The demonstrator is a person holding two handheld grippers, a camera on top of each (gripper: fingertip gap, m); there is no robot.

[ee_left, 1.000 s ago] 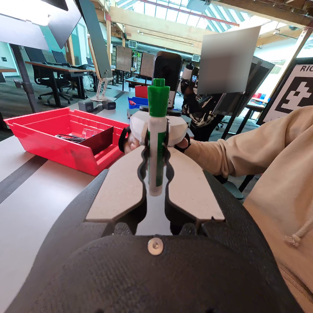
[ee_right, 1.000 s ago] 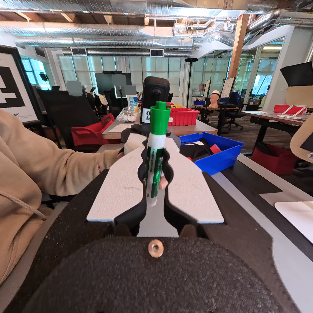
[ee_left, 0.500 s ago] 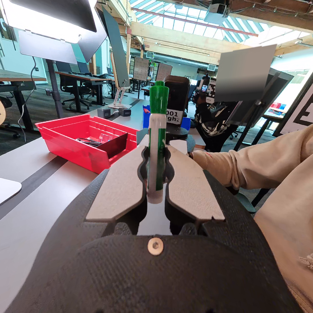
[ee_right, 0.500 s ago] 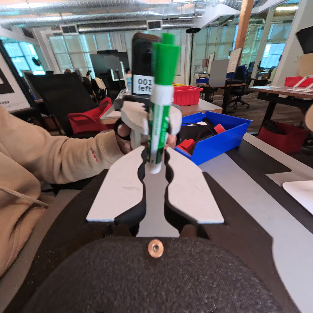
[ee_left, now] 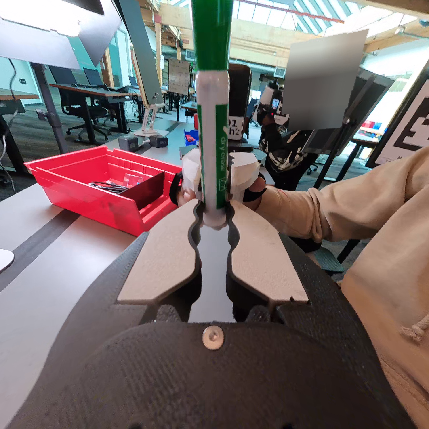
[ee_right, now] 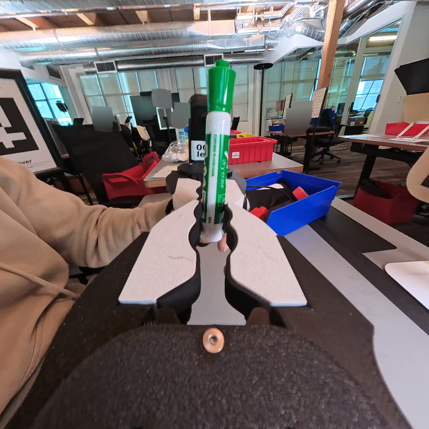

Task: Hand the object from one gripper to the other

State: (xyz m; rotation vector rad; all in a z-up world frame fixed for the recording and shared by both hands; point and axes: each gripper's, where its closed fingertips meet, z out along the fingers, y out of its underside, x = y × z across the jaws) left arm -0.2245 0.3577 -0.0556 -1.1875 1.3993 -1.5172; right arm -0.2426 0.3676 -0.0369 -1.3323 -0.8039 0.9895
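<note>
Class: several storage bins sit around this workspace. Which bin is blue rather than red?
The blue bin on the table right of the marker in the right wrist view; the others are red.

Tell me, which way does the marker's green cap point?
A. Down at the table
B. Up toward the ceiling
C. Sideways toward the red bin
B: the marker stands upright, with its green cap on top and its white end down between the jaws of the right gripper.
</note>
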